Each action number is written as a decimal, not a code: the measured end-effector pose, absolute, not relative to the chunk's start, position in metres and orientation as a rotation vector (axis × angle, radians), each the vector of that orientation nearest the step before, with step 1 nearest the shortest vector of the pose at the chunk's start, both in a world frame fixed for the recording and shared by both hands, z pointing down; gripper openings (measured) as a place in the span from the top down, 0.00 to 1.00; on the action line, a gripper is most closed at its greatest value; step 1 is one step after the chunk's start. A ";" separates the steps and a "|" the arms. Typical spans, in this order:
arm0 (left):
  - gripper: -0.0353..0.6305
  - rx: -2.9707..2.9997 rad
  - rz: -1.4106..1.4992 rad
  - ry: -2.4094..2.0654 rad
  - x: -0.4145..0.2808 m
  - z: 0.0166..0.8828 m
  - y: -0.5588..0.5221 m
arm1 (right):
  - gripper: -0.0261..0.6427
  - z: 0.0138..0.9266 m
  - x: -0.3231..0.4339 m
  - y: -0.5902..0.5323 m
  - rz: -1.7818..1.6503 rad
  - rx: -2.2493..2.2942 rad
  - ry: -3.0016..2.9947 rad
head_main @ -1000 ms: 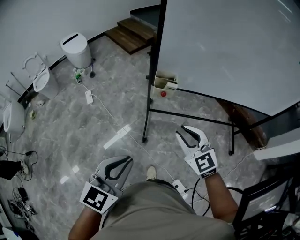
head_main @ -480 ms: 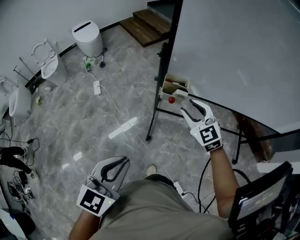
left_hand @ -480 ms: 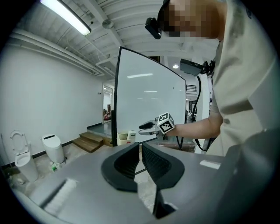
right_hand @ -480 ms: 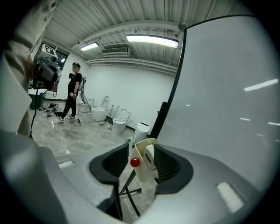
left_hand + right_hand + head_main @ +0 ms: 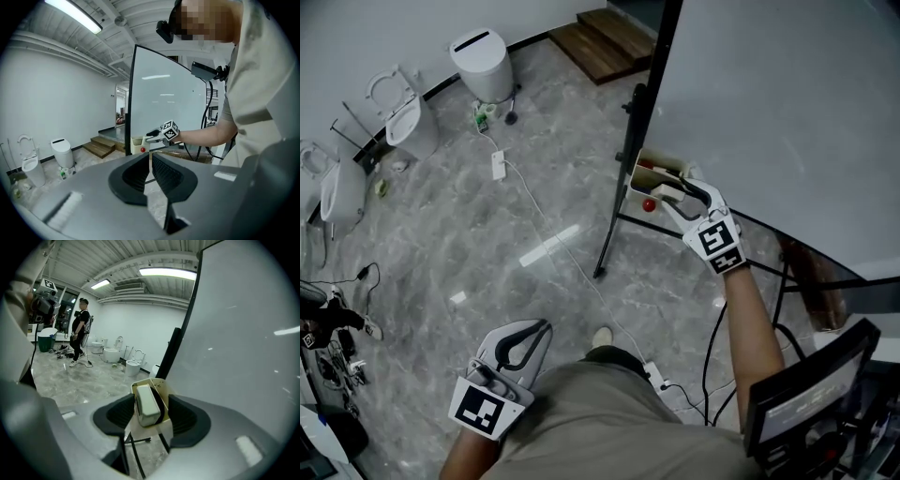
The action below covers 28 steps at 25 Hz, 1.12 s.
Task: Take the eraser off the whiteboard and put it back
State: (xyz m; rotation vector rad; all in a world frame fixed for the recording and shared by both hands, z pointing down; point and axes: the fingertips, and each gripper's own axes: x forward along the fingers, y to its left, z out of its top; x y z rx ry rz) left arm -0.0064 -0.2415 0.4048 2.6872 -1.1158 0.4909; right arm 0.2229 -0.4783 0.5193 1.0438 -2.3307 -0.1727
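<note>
Reaching so far toward one o'clock: what for? (DESK)

ME: The eraser (image 5: 147, 405) stands on end in the cream holder box (image 5: 649, 165) at the lower left corner of the whiteboard (image 5: 787, 103), so my right gripper (image 5: 667, 194) must go to it there. Its fingers (image 5: 116, 417) have just been opening and are now spread, with the eraser between them. As far as I can judge, they are not squeezing it.

DESK: And your arms?

ME: My right arm is stretched nearly straight and the gripper is tipped a little downward into the box. My left gripper (image 5: 534, 330) hangs at seven o'clock by my hip, elbow tucked in, its fingers (image 5: 136, 174) pressed together on nothing. I reckon it has no part in this step.
</note>
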 end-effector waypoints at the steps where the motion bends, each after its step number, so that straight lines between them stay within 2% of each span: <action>1: 0.91 2.681 0.497 -1.120 -0.007 0.406 -0.241 | 0.64 0.523 0.222 -0.480 -0.166 1.029 -2.330; 7: 0.91 2.662 0.517 -1.136 -0.009 0.413 -0.242 | 0.64 0.539 0.220 -0.487 -0.134 0.976 -2.340; 15: 0.91 2.660 0.529 -1.156 -0.015 0.410 -0.237 | 0.69 0.539 0.220 -0.486 -0.108 0.963 -2.345; 28: 0.91 2.686 0.505 -1.164 -0.032 0.399 -0.223 | 0.71 0.490 0.215 -0.476 -0.205 1.046 -2.338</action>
